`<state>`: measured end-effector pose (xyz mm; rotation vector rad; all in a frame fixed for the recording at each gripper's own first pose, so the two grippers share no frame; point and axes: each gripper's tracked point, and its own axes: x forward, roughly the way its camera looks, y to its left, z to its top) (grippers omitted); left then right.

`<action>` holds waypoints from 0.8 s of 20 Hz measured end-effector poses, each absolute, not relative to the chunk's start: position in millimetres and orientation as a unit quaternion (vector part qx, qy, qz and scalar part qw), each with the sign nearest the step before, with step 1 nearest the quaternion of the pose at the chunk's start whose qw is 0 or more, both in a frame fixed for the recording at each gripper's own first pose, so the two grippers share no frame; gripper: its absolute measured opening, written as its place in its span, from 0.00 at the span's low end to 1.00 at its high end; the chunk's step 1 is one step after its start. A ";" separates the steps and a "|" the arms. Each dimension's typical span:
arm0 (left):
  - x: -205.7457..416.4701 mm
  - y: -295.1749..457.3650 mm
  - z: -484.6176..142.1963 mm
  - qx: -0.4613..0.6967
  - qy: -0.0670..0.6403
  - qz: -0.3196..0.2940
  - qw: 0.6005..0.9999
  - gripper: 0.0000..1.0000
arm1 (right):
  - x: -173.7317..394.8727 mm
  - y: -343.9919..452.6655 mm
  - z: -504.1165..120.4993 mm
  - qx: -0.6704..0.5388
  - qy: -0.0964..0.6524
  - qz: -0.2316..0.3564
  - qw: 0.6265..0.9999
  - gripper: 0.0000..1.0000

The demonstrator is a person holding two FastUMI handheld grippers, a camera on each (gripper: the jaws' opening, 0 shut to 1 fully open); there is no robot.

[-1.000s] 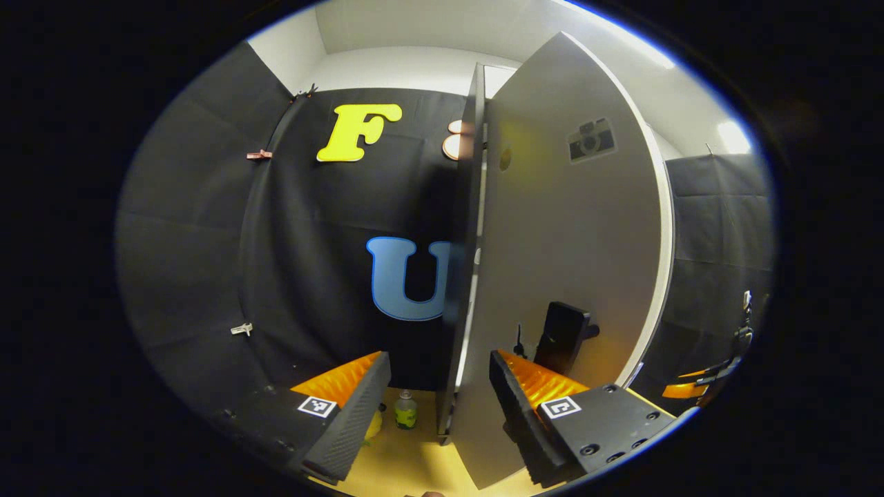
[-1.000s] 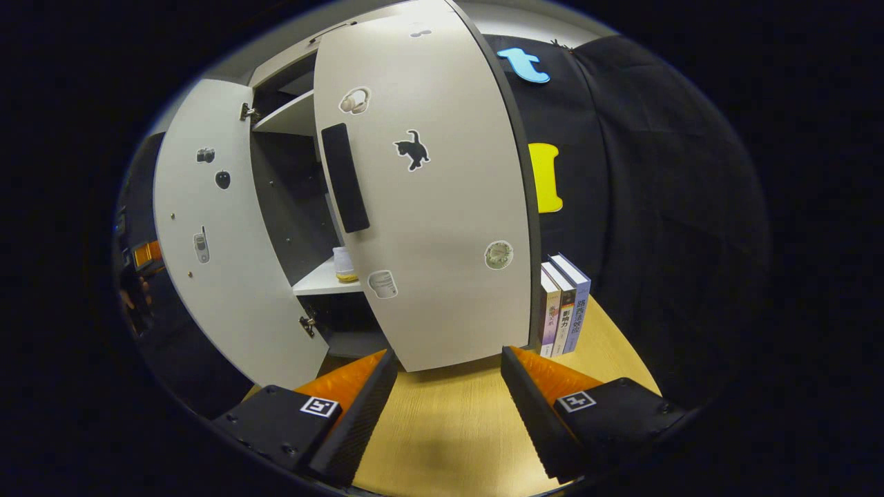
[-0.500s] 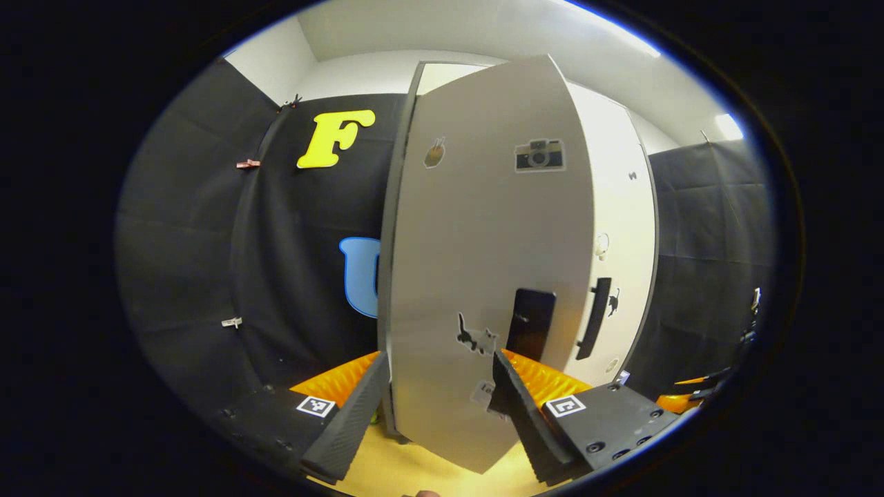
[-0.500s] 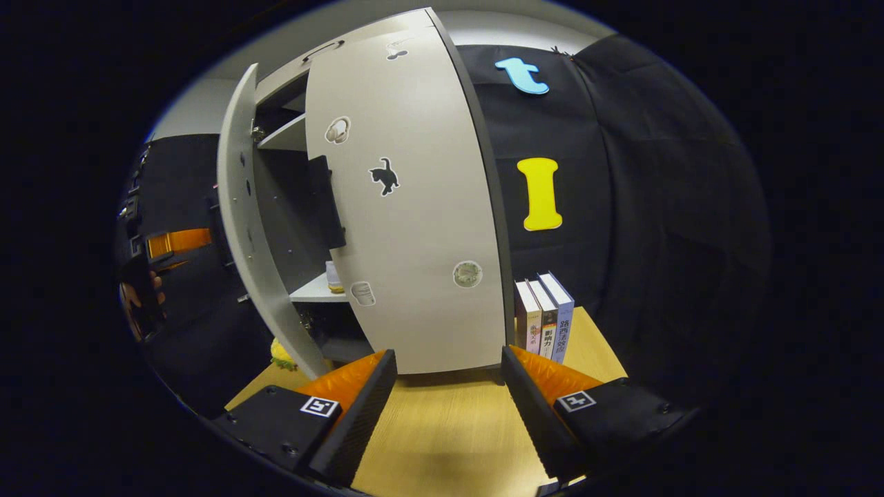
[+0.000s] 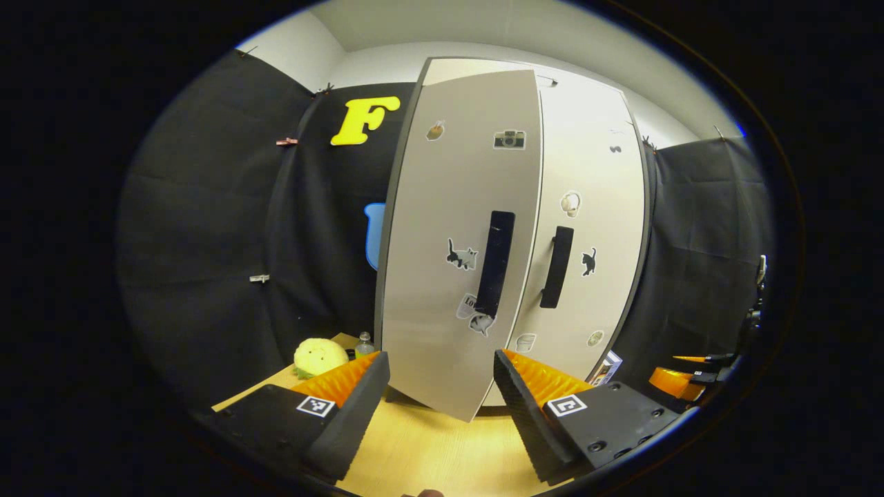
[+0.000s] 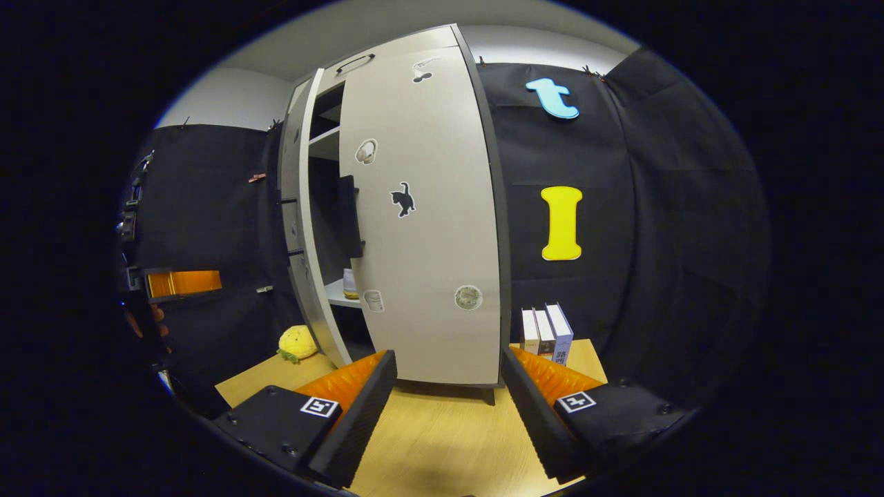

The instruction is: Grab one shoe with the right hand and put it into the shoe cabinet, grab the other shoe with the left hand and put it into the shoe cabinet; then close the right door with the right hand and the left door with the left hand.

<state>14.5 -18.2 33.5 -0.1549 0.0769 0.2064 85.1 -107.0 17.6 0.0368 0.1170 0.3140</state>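
Both the left gripper and right gripper hover over the desk with fingers apart and empty, facing the cabinet's left door, ajar beside the shut right door; a stiff, light-swinging panel, probably best pushed near its handle

Left hand-held gripper, lower centre of the left gripper view: two wedge-shaped fingers with ribbed inner faces, each on a matte black block. Each block carries one small square black-and-white fiducial tag; right block shows round screw heads along its lower edge.

Right hand-held gripper, lower centre of the right gripper view: same build, ribbed fingers, black blocks, one square tag per block, screw heads on the left block.
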 end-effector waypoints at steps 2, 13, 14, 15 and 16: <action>-2.8 -12.5 40.2 -0.071 0.027 0.110 0.991 0.95 | 80.6 -107.9 26.9 0.019 0.045 0.146 0.988 0.98; -66.7 8.2 39.9 -0.054 -0.010 0.073 0.996 0.95 | 6.0 -92.0 30.4 0.054 0.014 0.064 0.996 0.98; -72.3 4.7 32.7 -0.057 -0.007 0.064 0.996 0.95 | -3.1 -86.4 26.4 0.056 0.015 0.064 0.996 0.98; -78.3 3.5 27.4 -0.058 -0.007 0.059 0.997 0.95 | -11.1 -85.0 24.3 0.060 0.012 0.060 0.996 0.98; -83.5 3.6 23.1 -0.056 -0.005 0.057 0.997 0.95 | -17.1 -85.4 22.9 0.062 0.010 0.057 0.996 0.98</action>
